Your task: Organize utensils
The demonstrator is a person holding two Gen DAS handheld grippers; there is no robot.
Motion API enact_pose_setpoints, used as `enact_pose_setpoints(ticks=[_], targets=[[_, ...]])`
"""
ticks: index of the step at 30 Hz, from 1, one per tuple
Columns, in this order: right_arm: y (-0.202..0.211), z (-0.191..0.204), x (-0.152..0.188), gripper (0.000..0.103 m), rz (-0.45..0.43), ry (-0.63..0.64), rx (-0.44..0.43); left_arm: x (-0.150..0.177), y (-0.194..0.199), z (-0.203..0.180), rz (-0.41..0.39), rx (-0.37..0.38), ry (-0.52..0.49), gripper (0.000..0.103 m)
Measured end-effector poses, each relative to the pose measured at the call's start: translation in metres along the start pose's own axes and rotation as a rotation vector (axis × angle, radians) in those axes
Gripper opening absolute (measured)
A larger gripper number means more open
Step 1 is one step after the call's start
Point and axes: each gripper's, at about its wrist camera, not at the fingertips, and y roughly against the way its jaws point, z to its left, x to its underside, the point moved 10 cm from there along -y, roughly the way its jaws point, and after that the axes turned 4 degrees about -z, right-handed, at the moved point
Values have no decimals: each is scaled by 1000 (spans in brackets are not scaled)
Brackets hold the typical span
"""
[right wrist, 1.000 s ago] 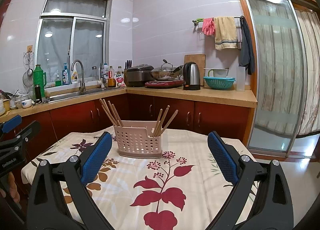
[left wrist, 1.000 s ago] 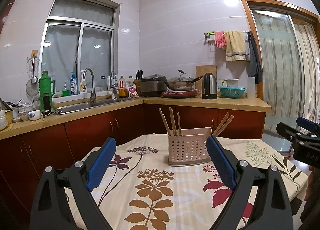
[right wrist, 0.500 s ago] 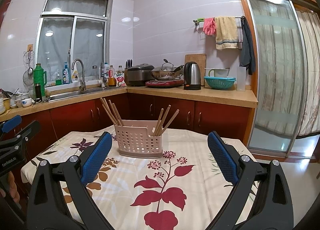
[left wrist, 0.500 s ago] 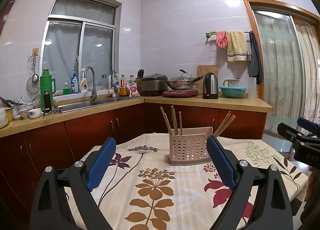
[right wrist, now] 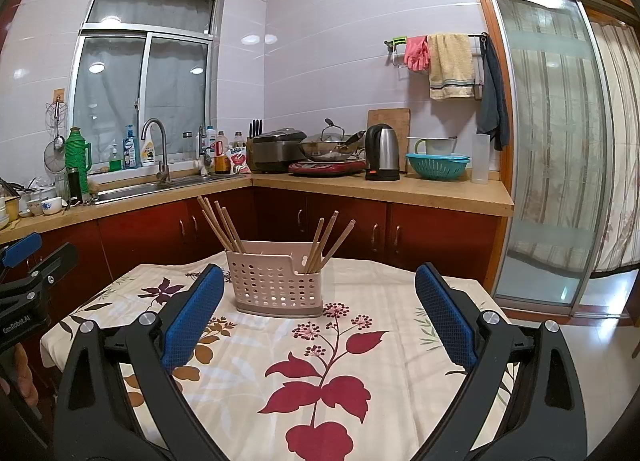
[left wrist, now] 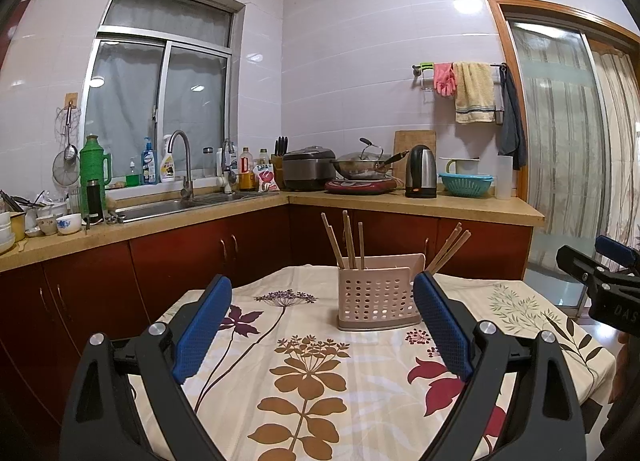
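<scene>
A small kitchen with white tiled walls and a wooden ceiling. In the middle stands a worktop (left wrist: 320, 401) under a cream cloth printed with brown and red flowers. On its far part sits a pink perforated holder (left wrist: 376, 297), upright, with two compartments; wooden chopsticks (left wrist: 348, 241) lean in the left one and more chopsticks (right wrist: 326, 241) lean in the right one.

The left tool (left wrist: 322, 325) hovers above the near edge of the cloth with its blue pads spread wide, holding nothing. The right tool (right wrist: 320, 315) hangs beside it, likewise spread wide and holding nothing, well short of the holder.

Behind, a counter (left wrist: 420, 205) on red-brown cabinets runs along two walls. It carries a steel sink (left wrist: 176, 209) with a tall tap under the window (left wrist: 160, 101), a green flask (left wrist: 94, 165), bowls, bottles, a rice cooker (left wrist: 308, 167), a wok (left wrist: 364, 167) on a red hob, a kettle (left wrist: 421, 172) and a teal colander (left wrist: 466, 183). A pink glove and a yellow towel (left wrist: 474, 93) hang from a wall rail. To the right is a glass sliding door (right wrist: 552, 141) with curtains.
</scene>
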Motion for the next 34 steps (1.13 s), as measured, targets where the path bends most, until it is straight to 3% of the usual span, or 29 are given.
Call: enact_pose_setpoints(ticks=[15,20,29,34], targets=[[-1,-2,0,94,7,3,1,-3,-2,-3,-13,14,17,95],[-2,-2,1,94,9,4,0,-4,-3,-1,-21,-18,26,96],[-5,-3,5,94,15,1,0,-4,-8,-1,-42,-33,-24,96],[-11,-7,11,94,26,-4,5,1,-17,1,-12,-27,-21,96]])
